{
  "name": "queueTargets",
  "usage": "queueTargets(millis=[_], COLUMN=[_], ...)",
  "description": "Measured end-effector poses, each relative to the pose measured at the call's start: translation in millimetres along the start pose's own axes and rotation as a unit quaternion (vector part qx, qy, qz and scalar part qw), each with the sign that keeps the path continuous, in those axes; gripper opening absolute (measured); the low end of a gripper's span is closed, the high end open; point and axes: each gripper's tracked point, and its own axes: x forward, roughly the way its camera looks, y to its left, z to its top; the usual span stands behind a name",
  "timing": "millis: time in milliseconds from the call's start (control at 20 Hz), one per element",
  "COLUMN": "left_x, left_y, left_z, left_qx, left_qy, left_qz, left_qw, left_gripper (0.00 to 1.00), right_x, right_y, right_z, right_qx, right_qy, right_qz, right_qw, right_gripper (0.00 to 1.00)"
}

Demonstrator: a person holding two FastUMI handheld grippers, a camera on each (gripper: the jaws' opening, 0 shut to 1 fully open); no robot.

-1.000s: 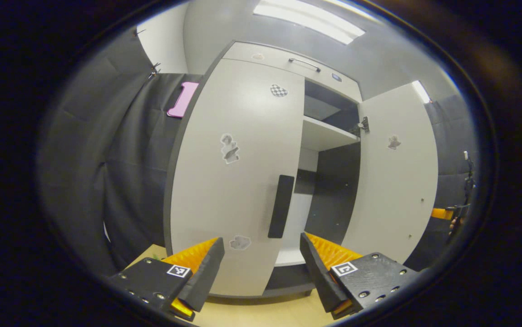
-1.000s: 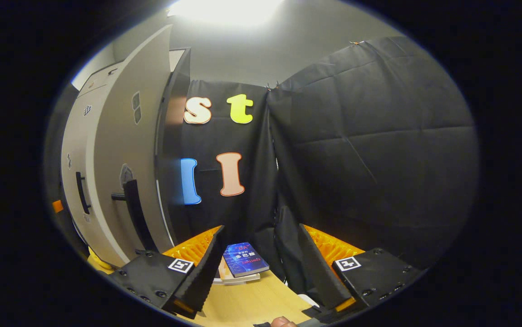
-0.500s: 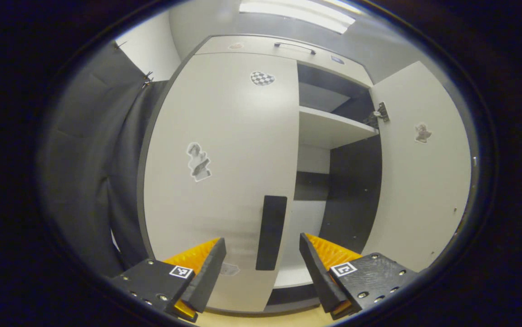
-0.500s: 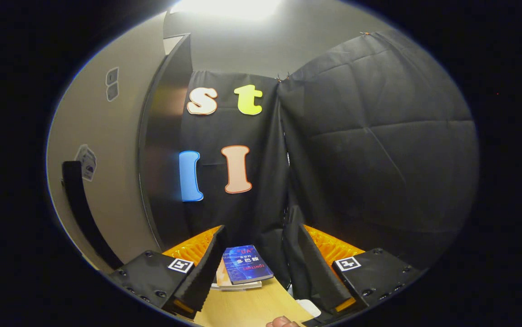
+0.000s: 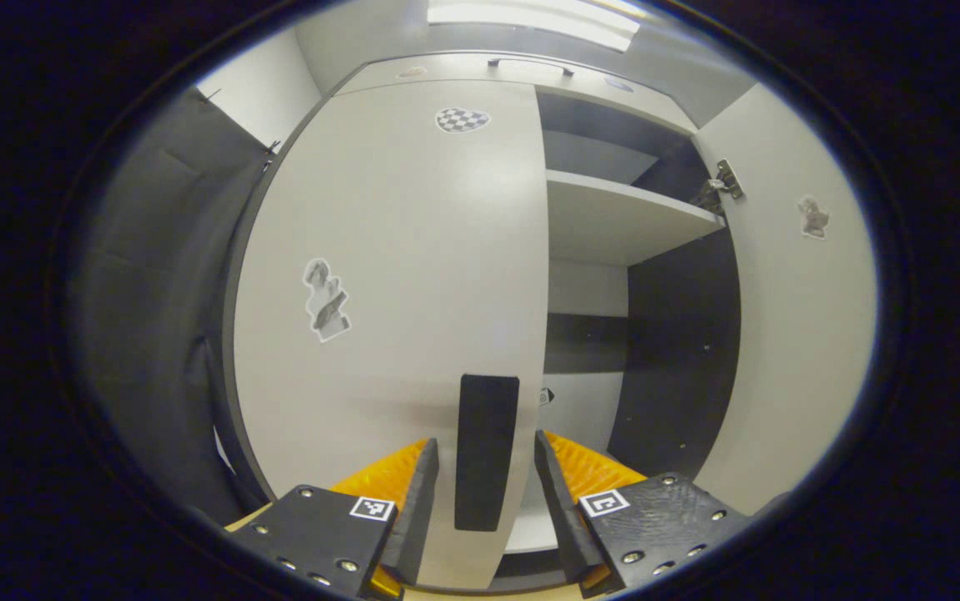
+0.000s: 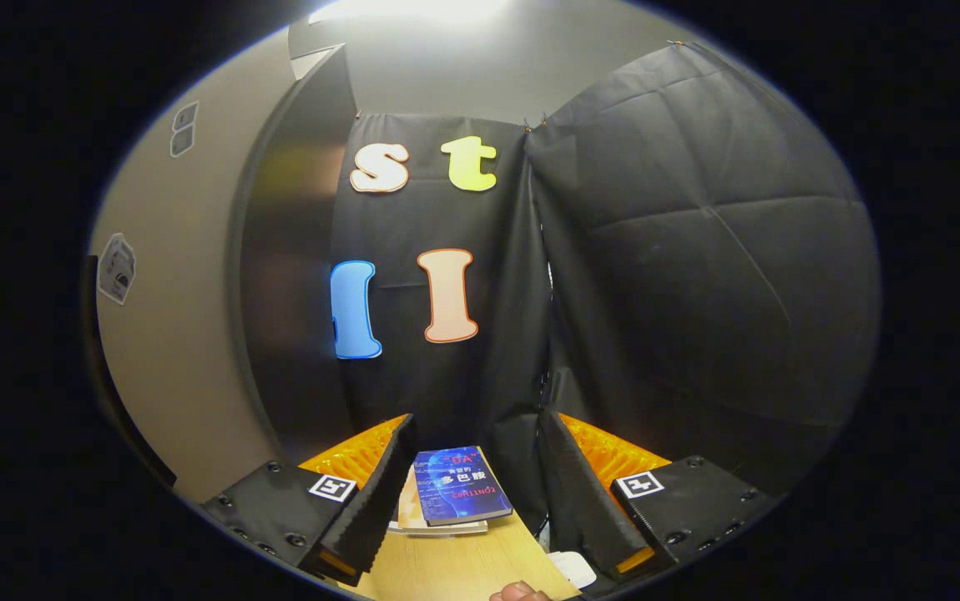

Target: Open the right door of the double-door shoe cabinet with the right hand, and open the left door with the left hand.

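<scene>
L gripper [image 5: 484,492] part-open, straddling L door handle [image 5: 487,451] at 6 o'clock, not clamped | close squarely, pull out along hinge arc | R gripper [image 6: 473,492] open, empty | R door [image 5: 789,317] open.

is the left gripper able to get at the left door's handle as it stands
Probably yes: the left gripper is open with the black handle of the shut left door between its jaws, nothing in the way.

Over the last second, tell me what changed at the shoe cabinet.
The left tongs advanced on the closed pale left door and narrowed, now straddling its black bar handle without visibly pressing it. The right tongs swung away from the open right door, staying open above the blue book. Both doors kept their positions.
</scene>
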Motion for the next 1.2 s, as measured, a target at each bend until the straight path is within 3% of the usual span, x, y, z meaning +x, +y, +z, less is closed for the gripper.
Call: queueTargets(millis=[100,150,200,250,300,350,450,500,550,600,700,800,850,900,950,1200], left_x=[6.1,11.8,10.0,11.1,9.8,11.9,10.7,11.2,11.7,11.9,10.3,12.9,10.3,10.6,10.4,2.5], left_y=[-0.1,1.5,-0.9,1.0,0.3,0.2,-0.6,-0.5,-0.3,-0.6,-1.1,-2.7,-2.3,-1.3,-1.2,-0.7], left_z=[-0.4,-0.5,-8.2,-12.7,-10.3,-9.5,-11.5,-12.6,-15.2,-17.4,-17.1,-17.3,-17.9,-19.5,-18.4,-15.4], left_qx=[-0.021,-0.030,-0.041,-0.045,-0.046,-0.035,-0.002,0.010,0.017,0.022,0.025,0.022,0.021,0.015,0.020,0.012], left_qy=[-0.002,-0.003,0.003,0.010,0.005,0.007,0.010,0.016,0.024,0.027,0.027,0.029,0.035,0.037,0.036,0.030], left_qz=[0.006,0.013,0.008,0.017,0.019,0.021,0.023,0.022,0.020,0.018,0.014,0.010,0.004,0.001,-0.001,-0.004], left_qw=[1.000,0.999,0.999,0.999,0.999,0.999,1.000,1.000,0.999,0.999,0.999,0.999,0.999,0.999,0.999,0.999], left_gripper=[0.71,0.62,0.53,0.52,0.44,0.36,0.36,0.37,0.29,0.28,0.22,0.09,0.08,0.07,0.08,0.08], right_x=[10.0,13.9,17.9,22.9,27.6,31.6,38.0,41.3,45.0,46.8,48.8,47.2,46.5,43.8,40.8,18.1], right_y=[1.8,3.2,1.8,1.0,1.3,1.8,8.3,11.0,10.8,10.7,13.1,14.5,14.9,15.1,14.7,13.4], right_z=[0.8,1.1,0.9,0.6,-0.7,-1.7,-5.6,-5.7,-5.9,-7.1,-9.7,-8.1,-7.7,-8.9,-9.2,-8.4], right_qx=[0.010,0.014,0.016,0.016,0.015,0.017,0.030,0.036,0.039,0.041,0.046,0.053,0.056,0.058,0.059,0.058], right_qy=[0.003,0.005,0.007,0.009,0.010,0.013,0.022,0.025,0.027,0.029,0.033,0.033,0.034,0.034,0.035,0.035], right_qz=[0.010,0.015,0.017,0.019,0.020,0.022,0.033,0.038,0.039,0.040,0.040,0.040,0.039,0.038,0.035,0.024], right_qw=[1.000,1.000,1.000,1.000,1.000,1.000,0.999,0.998,0.998,0.998,0.998,0.997,0.997,0.997,0.997,0.997], right_gripper=[0.92,0.97,0.97,0.92,0.95,0.97,0.92,0.97,0.97,0.92,0.92,0.92,0.92,1.00,0.92,0.92])
